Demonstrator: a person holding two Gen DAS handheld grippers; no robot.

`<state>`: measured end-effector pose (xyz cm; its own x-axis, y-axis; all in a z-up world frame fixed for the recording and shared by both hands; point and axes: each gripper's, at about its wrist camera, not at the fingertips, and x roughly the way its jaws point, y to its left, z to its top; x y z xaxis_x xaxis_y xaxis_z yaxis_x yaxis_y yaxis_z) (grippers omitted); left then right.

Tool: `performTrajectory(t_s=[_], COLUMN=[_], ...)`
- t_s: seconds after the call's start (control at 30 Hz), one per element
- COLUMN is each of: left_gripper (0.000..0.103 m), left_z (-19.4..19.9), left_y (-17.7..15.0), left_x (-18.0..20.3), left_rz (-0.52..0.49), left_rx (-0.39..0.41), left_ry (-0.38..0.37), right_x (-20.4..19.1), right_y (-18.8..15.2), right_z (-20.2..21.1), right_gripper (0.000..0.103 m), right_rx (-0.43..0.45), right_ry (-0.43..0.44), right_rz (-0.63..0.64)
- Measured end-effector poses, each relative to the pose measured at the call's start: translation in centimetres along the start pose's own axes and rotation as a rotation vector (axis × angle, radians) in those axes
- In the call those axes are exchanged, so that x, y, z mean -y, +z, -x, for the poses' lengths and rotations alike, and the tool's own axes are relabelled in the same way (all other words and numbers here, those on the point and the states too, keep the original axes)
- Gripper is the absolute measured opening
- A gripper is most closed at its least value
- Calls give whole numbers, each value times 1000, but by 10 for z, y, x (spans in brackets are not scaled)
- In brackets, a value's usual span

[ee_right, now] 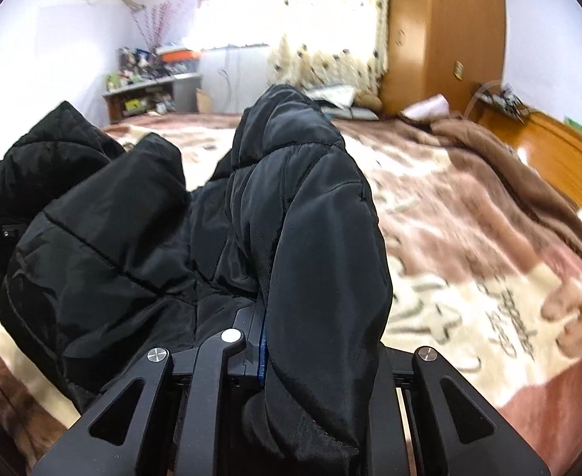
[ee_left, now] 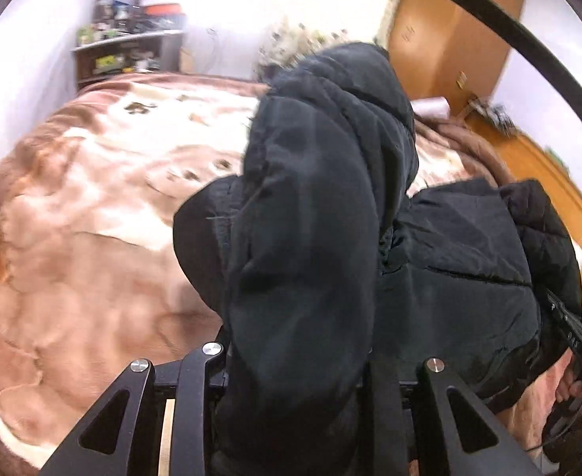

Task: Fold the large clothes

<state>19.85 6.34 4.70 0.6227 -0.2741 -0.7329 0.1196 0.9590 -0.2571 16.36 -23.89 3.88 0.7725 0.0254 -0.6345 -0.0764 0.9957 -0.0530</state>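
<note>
Black quilted puffer jacket (ee_left: 322, 214), soft, bulky, slippery: left tool (ee_left: 295, 361) and right tool (ee_right: 314, 341) each clamp a thick fold above the bed (ee_right: 469, 238); grip seams

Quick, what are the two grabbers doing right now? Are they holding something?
Left hand-held gripper: shut on the black jacket, a bunched fold held up over the bed.
Right hand-held gripper: shut on the black jacket too.

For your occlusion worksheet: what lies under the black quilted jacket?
Under the black quilted jacket lies the brown-and-cream patterned blanket on the bed. The blanket directly beneath the jacket is covered and cannot be seen.
</note>
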Motion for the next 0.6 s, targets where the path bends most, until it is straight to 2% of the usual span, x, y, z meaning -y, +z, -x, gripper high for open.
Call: performTrajectory(t_s=[0.13, 0.17, 0.23, 0.3, 0.4, 0.53, 0.57, 0.6], left_gripper=[28, 28, 28, 28, 28, 29, 29, 29], left_z=[25, 17, 17, 19, 13, -9, -15, -19], left_y=[-1, 9, 2, 7, -10, -47, -52, -57], left_x=[-35, -50, -66, -75, -98, -123, -121, -123], left_rz=[42, 47, 53, 58, 44, 123, 124, 126], left_rx=[39, 47, 71, 52, 10, -64, -73, -82], left_ry=[42, 47, 58, 70, 120, 139, 141, 142], right_x=[-30, -42, -58, -78, -84, -77, -70, -63], right_y=[11, 13, 16, 18, 14, -7, -15, -18], right_z=[-4, -5, -4, -8, -19, -41, -48, -50], right_gripper=[13, 11, 10, 10, 10, 14, 17, 25], right_rx=[26, 36, 57, 54, 5, -98, -128, -142], right_ry=[57, 79, 105, 116, 154, 76, 32, 16], right_rz=[19, 29, 58, 80, 47, 39, 38, 39])
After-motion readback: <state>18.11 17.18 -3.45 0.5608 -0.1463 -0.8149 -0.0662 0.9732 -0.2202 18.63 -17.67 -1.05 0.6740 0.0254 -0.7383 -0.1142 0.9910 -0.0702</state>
